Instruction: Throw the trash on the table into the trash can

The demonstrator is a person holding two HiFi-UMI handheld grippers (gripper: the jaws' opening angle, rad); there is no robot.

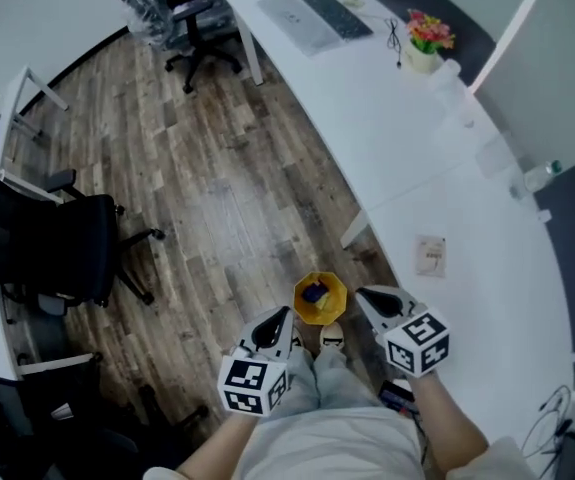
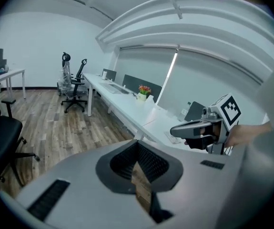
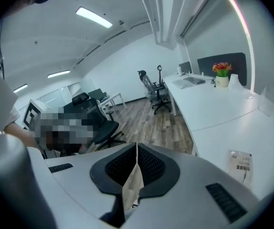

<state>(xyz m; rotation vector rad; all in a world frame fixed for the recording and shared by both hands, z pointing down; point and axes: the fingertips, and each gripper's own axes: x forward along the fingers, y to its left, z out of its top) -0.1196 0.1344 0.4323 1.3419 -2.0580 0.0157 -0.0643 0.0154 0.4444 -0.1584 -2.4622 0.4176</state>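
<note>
Trash packet [image 1: 430, 256]: seen lying flat on the white table [image 1: 387, 158], well apart from both grippers.
Trash can [image 1: 319, 298]: yellow, set on the floor between the two grippers; a blue item [image 1: 314, 292] is seen inside.
Left gripper [image 1: 283, 315]: jaws pressed together, nothing held.
Right gripper [image 1: 362, 294]: jaws closed tight, nothing held.
Risk 1: the packet is thin and flat, so it may be pushed along the table instead of pinched if the jaws are not opened first.
Risk 2: the can is low, so a packet released from height may be dropped beside it.
</note>
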